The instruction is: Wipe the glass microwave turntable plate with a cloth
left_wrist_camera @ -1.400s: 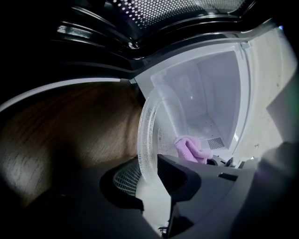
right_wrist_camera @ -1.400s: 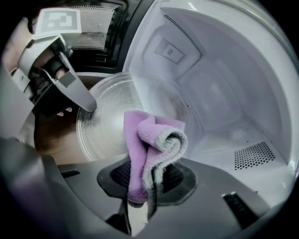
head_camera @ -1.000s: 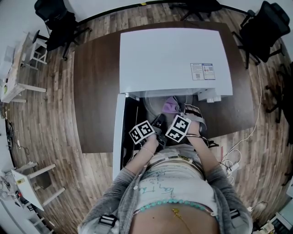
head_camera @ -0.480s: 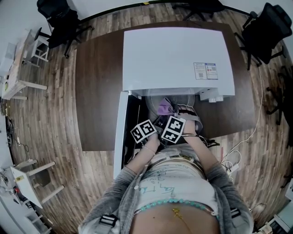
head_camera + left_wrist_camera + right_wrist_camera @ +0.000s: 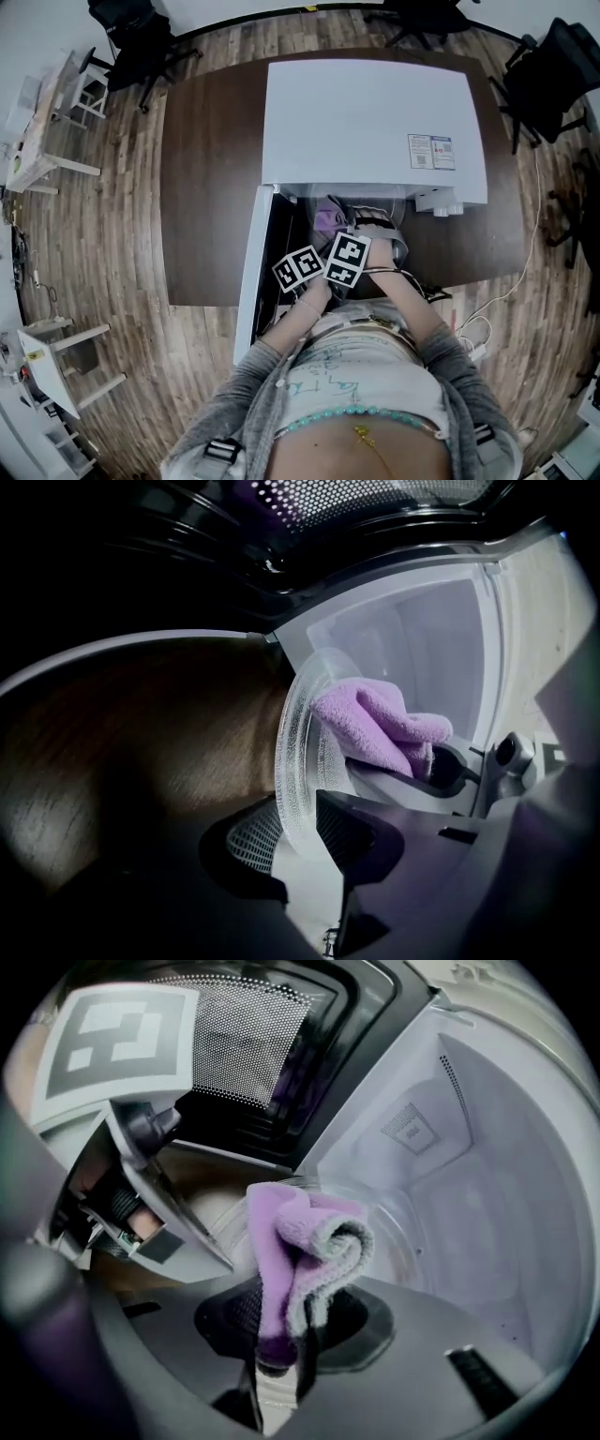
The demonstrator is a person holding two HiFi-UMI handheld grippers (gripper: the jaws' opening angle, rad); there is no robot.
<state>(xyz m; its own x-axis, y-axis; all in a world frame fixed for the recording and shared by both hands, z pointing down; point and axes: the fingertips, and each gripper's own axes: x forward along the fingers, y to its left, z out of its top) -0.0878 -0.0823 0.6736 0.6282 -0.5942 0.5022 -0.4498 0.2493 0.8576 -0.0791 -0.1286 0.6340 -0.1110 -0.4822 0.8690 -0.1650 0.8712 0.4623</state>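
Note:
My left gripper is shut on the rim of the clear glass turntable plate and holds it on edge in front of the open white microwave. My right gripper is shut on a bunched purple cloth, which presses against the plate's face. In the left gripper view the cloth lies on the plate's right side. In the head view both marker cubes sit side by side, the left gripper next to the right gripper, with the cloth just beyond them.
The microwave stands on a dark brown table; its door hangs open on the left, close beside my left gripper. The white cavity is behind the plate. Office chairs stand beyond the table, and cables lie on the floor at right.
My right gripper has slid the cloth leftward across the plate. The left gripper and the plate have kept still.

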